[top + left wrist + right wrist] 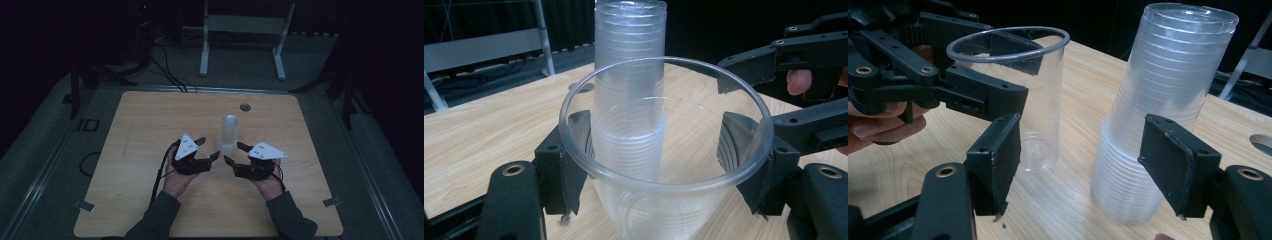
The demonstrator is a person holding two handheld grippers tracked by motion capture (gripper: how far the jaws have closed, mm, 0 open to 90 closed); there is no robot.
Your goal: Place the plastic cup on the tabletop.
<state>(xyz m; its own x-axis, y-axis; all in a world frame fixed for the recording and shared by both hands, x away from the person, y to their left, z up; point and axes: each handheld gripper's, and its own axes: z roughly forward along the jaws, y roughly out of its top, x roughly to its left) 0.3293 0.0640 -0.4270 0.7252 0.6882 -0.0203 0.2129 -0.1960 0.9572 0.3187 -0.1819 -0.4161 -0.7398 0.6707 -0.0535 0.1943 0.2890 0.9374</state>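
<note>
One clear plastic cup (1013,100) has been separated from the stack of cups (1158,120); the rest of the stack stands inverted near the middle of the worktop (150,125), toward its far edge, so most of the separating looks undone. The left gripper (659,165) pinches the single cup by its wall just under the rim, upright (whether its base rests on the worktop I cannot tell), just beside the stack. The right gripper (1083,165) is spread wide, its pads either side of the stack's lower half, not touching it.
</note>
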